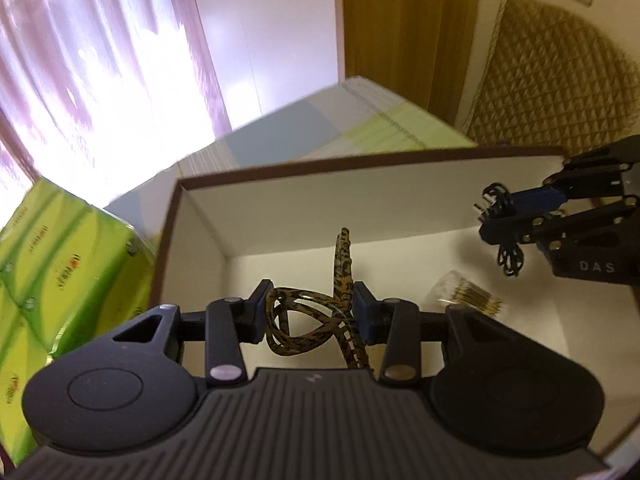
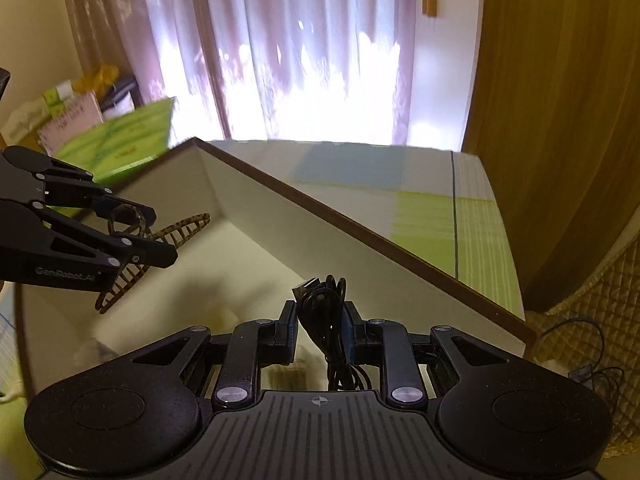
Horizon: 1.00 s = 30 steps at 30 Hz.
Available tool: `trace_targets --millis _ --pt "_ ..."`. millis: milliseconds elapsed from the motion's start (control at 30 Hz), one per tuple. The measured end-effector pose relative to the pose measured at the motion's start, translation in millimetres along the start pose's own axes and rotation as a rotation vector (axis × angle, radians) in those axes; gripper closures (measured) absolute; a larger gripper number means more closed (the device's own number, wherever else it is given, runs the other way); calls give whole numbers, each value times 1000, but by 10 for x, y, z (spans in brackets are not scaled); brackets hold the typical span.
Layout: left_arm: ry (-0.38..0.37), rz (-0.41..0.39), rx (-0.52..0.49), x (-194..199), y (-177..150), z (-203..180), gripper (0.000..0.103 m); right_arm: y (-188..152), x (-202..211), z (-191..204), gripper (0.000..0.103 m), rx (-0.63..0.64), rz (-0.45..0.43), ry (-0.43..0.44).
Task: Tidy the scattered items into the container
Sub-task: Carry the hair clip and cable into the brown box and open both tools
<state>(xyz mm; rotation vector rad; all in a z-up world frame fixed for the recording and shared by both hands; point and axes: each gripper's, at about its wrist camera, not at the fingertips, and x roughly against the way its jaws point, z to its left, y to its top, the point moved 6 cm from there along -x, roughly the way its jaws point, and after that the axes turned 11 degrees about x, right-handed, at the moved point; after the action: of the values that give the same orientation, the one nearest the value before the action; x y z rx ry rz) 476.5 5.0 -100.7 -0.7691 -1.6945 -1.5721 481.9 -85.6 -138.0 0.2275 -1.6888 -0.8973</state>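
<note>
White box (image 1: 304,196) with brown rim sits under both tongs; left gripper (image 1: 308,312) clamped on tortoiseshell hair claw (image 1: 320,320) above box interior; right gripper (image 2: 320,322) clamped on bundled black cable (image 2: 324,300), beside left; cotton swab pack (image 1: 464,292) on box floor between them.

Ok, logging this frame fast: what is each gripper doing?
Left gripper: shut on the tortoiseshell hair clip, over the box.
Right gripper: shut on the bundled black USB cable.
</note>
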Motion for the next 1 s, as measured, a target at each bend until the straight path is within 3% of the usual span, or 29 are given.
trace_targets --millis 367,467,533,867,900,933,967,1000 --pt "72 75 -20 -456 -17 -34 67 -32 -181 -88 78 22 75 3" --pt "71 69 -4 -458 0 -30 65 -53 -167 -87 78 19 84 2" --pt "83 59 -18 -430 13 -36 57 -63 -152 -85 78 27 87 -3" --pt "88 46 -16 -268 -43 -9 56 -47 -170 -25 77 51 118 4" --pt "87 50 -16 -250 -58 0 55 -42 -170 1 67 60 123 17" --pt "89 51 -15 -233 -68 10 55 -35 -154 18 24 62 120 13" --pt "92 52 -13 -213 -77 23 53 -23 -119 22 5 61 102 -12" --pt "94 53 -11 -190 -86 37 50 -2 -65 30 0 68 66 -28"
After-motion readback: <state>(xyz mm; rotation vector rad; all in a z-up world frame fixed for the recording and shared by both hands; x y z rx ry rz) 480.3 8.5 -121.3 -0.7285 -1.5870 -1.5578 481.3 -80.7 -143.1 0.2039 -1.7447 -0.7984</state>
